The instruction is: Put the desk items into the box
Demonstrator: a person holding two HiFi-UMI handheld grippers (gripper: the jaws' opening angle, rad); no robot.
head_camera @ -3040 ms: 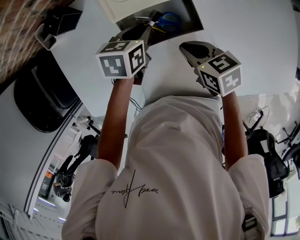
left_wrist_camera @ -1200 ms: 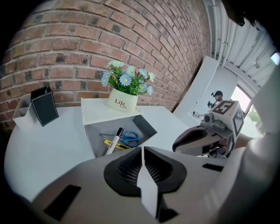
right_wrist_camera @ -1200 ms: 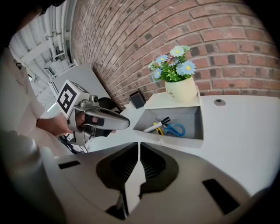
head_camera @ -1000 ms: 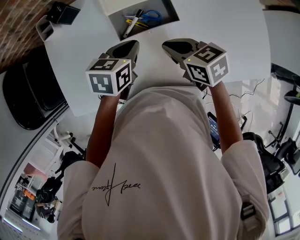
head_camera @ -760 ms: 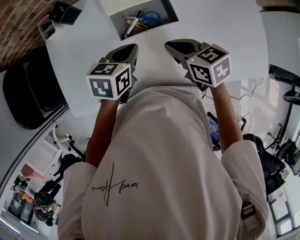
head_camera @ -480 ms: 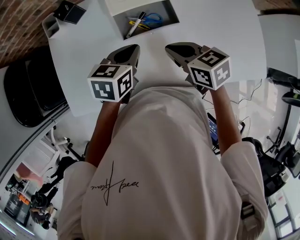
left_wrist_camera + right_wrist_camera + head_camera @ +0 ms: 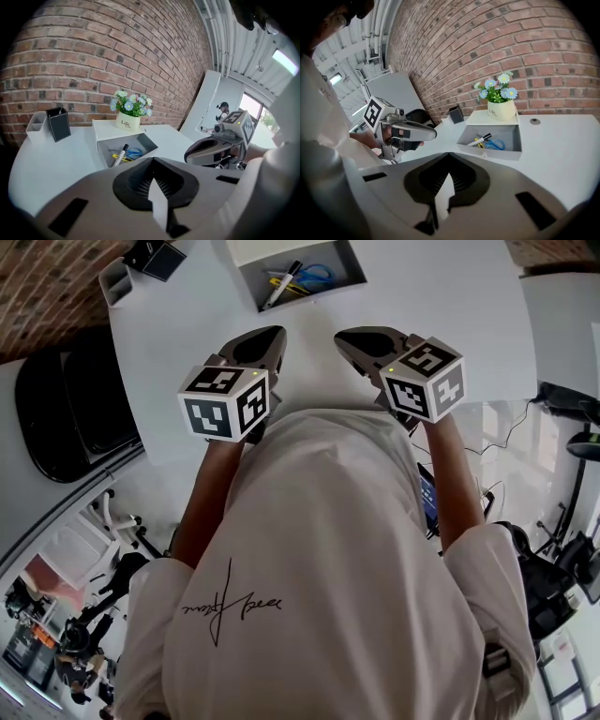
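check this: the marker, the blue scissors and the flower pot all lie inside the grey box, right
No: the flower pot stands on the white top behind the grey box, as the right gripper view shows. The marker and blue scissors do lie inside.

Marker (image 7: 279, 287), blue scissors (image 7: 315, 277) inside grey box (image 7: 349, 268)
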